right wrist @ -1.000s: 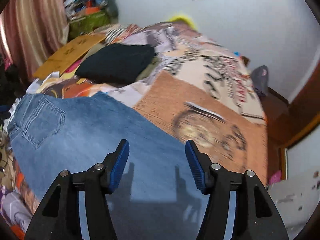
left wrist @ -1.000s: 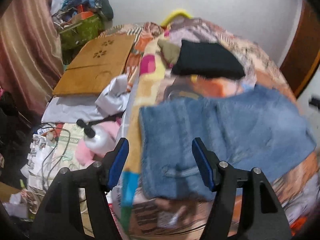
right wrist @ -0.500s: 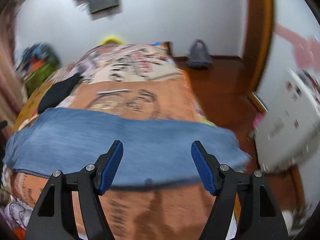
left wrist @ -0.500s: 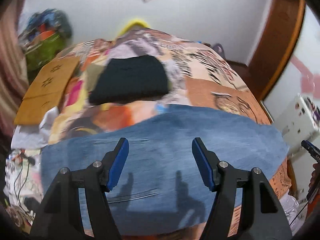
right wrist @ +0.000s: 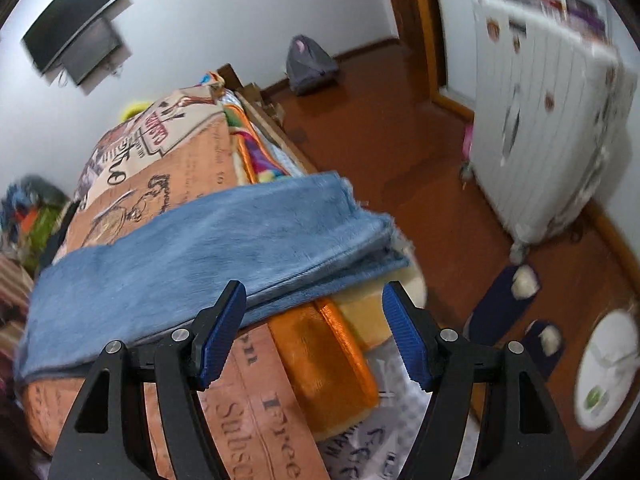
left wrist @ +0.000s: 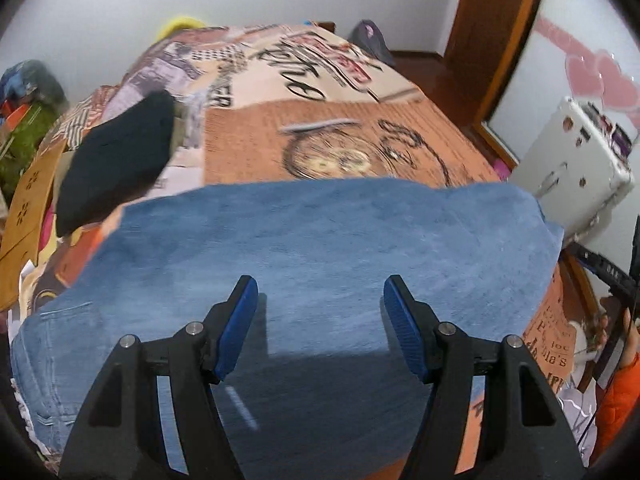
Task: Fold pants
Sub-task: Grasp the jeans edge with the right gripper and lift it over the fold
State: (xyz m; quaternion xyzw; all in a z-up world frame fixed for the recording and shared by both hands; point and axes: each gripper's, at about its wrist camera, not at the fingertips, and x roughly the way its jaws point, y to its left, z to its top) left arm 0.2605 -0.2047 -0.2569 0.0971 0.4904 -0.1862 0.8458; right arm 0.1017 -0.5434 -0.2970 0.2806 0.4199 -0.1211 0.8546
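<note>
Blue denim pants [left wrist: 320, 248] lie flat across the near end of the bed, waist and pocket at the left, leg hems at the right. My left gripper [left wrist: 320, 304] is open and empty, hovering just above the middle of the pants. In the right wrist view the leg ends of the pants [right wrist: 224, 248] hang over the bed's right edge. My right gripper [right wrist: 314, 320] is open and empty, just below and in front of the hems, not touching them.
A folded black garment [left wrist: 116, 160] lies on the patterned bedspread [left wrist: 344, 136] at the far left. A white radiator [right wrist: 548, 120] and dark slippers [right wrist: 508, 296] stand on the red-brown floor right of the bed. A cardboard sheet [left wrist: 28, 208] is at the left.
Both grippers have swung to the right along the pants. The left view moved from the waist end to the middle; the right view moved to the leg hems at the bed's edge. Both stayed open.
</note>
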